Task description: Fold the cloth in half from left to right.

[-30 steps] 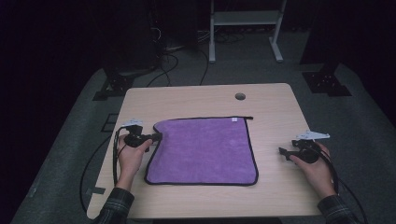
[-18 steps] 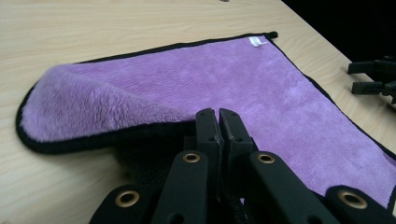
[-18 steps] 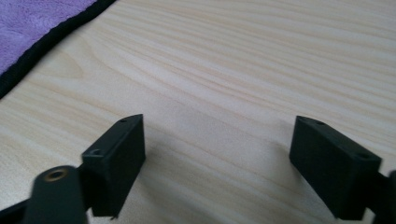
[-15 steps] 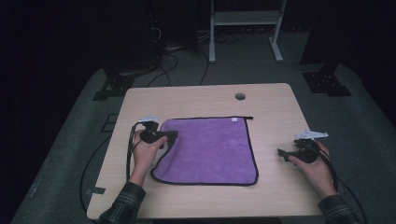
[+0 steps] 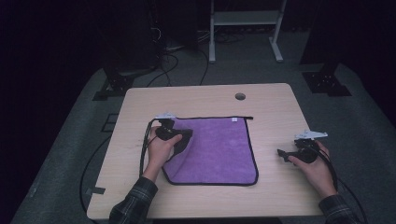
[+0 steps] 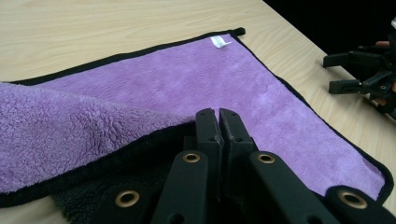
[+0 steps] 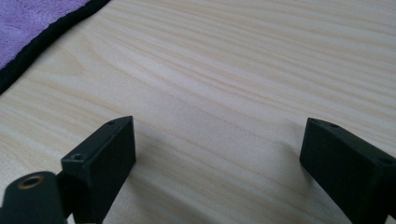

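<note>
While the wooden table (image 5: 140,196) carries little else, the purple cloth (image 5: 219,149) lies spread across its middle, and everything here is best placed from that cloth. Its far edge runs level with the table's far side, a small white tag (image 6: 219,42) near the far right corner, and a round cable hole (image 5: 240,96) in the tabletop sits beyond that same corner.

At the cloth's left edge the left gripper (image 6: 218,122) has its jaws pressed together on the black-bound hem, which is lifted and turned over onto the cloth so the fleecy underside shows. From these jaws the flat remainder stretches away to the right, toward the opposite hem; judged from this, a fold carried straight across would follow the cloth's shorter run.

Well off the cloth's right edge, the right gripper (image 5: 286,154) rests on bare wood, its jaws having just been opening and now standing wide with nothing between them. It points at the right hem but sits apart from it, so the left hand is clearly nearer. Nothing stands in the way across the cloth.
</note>
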`<state>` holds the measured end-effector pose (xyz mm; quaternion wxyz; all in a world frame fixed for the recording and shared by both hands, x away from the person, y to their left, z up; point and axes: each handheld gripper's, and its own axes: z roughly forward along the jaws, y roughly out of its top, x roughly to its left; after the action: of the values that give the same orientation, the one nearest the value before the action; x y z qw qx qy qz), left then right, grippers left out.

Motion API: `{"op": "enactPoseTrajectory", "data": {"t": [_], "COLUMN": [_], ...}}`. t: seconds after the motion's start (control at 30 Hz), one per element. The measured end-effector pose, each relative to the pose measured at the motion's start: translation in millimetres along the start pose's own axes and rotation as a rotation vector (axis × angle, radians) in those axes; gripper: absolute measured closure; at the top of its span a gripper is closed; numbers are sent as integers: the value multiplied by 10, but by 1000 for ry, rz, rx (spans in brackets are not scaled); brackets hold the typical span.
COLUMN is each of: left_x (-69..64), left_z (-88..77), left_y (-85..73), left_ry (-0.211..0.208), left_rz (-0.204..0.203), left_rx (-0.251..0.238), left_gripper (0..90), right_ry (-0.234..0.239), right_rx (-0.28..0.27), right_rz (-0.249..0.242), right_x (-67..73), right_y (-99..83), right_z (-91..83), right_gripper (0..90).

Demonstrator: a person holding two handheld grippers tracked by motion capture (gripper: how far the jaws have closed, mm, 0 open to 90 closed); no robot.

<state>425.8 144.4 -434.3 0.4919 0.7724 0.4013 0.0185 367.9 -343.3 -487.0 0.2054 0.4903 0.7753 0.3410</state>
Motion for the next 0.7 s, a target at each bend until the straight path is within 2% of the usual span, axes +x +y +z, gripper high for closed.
{"op": "enactPoseTrajectory", "data": {"t": [0.7], "left_x": [-207], "left_z": [484], "left_y": [112], "left_ry": [-78], "left_rz": [37], "left_rx": [52], "left_gripper": [874], "right_ry": [0], "right_rx": [0], "right_rz": [0], "right_x": [0], "right_y": [0], "right_z": [0], "right_gripper": [98]}}
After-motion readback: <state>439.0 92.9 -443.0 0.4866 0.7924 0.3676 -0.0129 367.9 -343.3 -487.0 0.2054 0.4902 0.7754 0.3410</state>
